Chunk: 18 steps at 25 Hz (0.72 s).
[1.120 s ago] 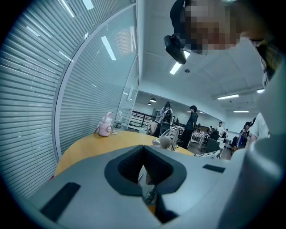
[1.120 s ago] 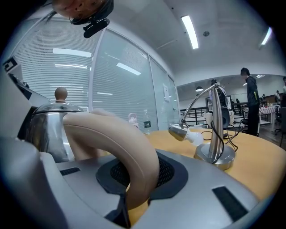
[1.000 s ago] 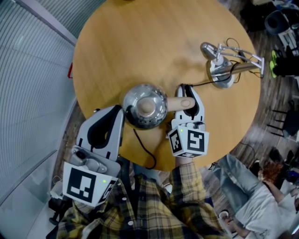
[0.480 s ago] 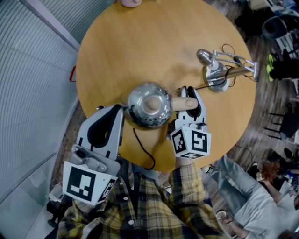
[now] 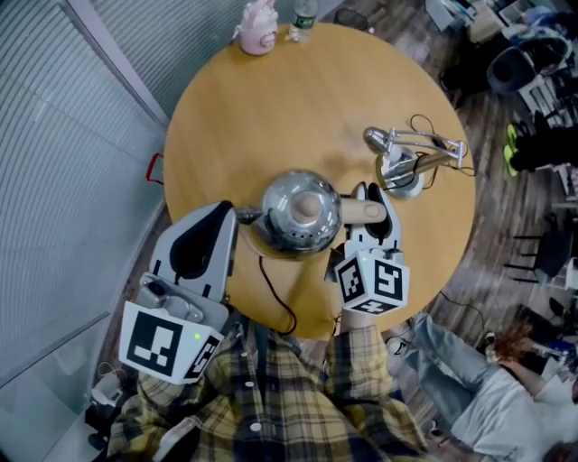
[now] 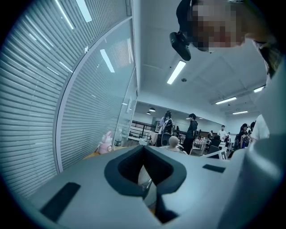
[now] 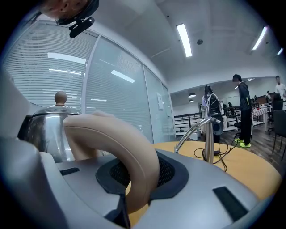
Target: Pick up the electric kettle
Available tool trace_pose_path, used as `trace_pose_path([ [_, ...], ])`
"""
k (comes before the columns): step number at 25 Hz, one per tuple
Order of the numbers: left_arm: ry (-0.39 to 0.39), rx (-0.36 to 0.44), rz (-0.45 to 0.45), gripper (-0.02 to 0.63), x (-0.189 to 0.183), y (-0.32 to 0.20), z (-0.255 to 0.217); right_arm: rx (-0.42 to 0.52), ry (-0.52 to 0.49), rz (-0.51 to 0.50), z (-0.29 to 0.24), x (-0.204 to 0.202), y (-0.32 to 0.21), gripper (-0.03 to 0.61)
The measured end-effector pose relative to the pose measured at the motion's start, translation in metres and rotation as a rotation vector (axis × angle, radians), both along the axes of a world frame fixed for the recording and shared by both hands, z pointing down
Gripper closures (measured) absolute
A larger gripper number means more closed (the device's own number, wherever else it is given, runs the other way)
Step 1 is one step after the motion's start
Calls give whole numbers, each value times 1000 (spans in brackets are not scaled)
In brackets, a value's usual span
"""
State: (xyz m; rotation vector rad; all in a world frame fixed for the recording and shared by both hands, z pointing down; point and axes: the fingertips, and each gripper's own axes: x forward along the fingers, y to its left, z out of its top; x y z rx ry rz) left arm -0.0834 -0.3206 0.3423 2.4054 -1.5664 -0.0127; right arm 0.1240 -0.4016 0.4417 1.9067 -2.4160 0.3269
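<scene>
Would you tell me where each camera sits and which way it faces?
Head view: on the head, steeply down at table, kettle, left gripper, right gripper, sleeves.
Left gripper view: rides that gripper, past its fingers toward glass wall.
Right gripper view: rides that gripper, facing kettle handle in its fingers and lamp.
Shared: kettle and lamp, head and right views.

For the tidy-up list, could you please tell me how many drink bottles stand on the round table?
2: a pink bottle and a clear bottle just right of it, both at the far edge of the table. Others may lie beyond the picture's top.
</scene>
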Motion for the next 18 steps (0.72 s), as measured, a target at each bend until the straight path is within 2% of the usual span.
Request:
trace_pose_path([
  [6, 16, 50, 6, 611, -7, -4, -46, 9, 17, 2, -46, 6, 8, 488],
  [18, 54, 110, 82, 611, -2, -4, -91, 7, 24, 35, -94, 35, 43, 488],
])
